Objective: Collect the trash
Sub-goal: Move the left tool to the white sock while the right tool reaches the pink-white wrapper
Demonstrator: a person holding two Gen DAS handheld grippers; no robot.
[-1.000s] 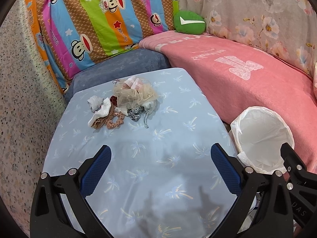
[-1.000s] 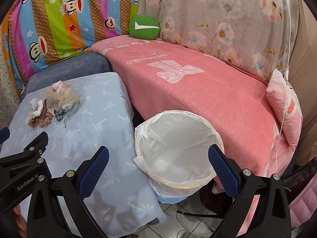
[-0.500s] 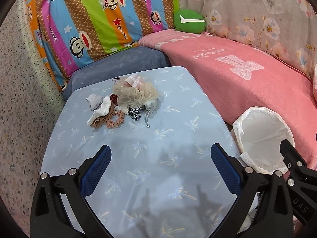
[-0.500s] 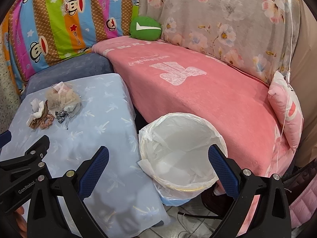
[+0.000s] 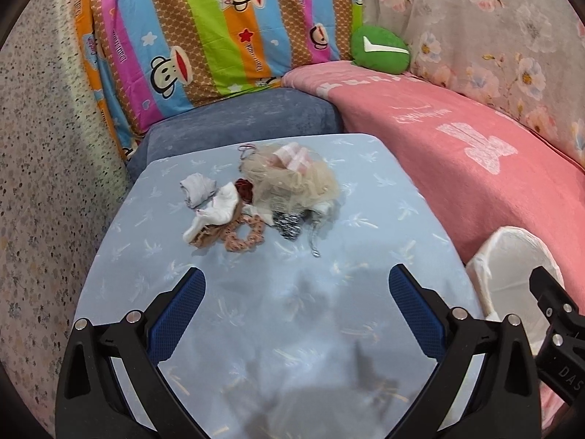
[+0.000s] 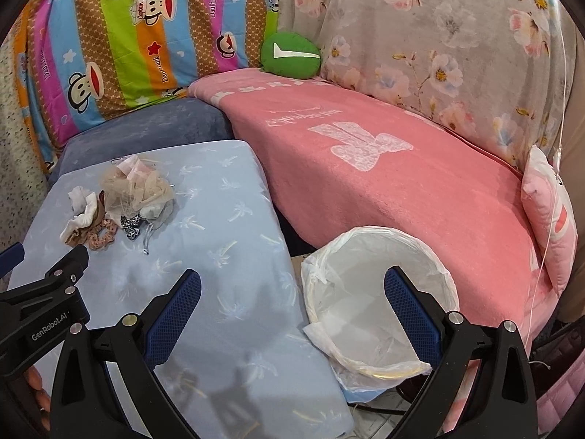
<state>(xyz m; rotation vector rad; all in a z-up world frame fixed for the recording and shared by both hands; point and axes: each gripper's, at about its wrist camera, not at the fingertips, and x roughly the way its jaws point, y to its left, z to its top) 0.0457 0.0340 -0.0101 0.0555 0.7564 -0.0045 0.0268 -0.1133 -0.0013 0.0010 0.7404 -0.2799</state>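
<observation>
A pile of trash (image 5: 263, 197) lies on the far part of the light blue table (image 5: 292, 329): beige netting (image 5: 292, 179), white crumpled cloth (image 5: 215, 212), a pink scrunchie (image 5: 243, 236) and a black-and-white scrap (image 5: 289, 223). The pile also shows in the right wrist view (image 6: 124, 201). A bin lined with a white bag (image 6: 380, 300) stands right of the table; its rim shows in the left wrist view (image 5: 512, 256). My left gripper (image 5: 296, 292) is open and empty, above the table short of the pile. My right gripper (image 6: 292, 296) is open and empty, above the gap between table and bin.
A pink-covered sofa (image 6: 384, 168) runs behind and right of the bin, with a green cushion (image 6: 290, 55) at its back and a pink pillow (image 6: 548, 212) at the right. A grey-blue seat (image 5: 237, 124) lies behind the table. A speckled wall (image 5: 40, 183) is at the left.
The left gripper has pulled back and up a little; the pile now sits higher and smaller in its view. The right gripper has shifted slightly; both stay open.
</observation>
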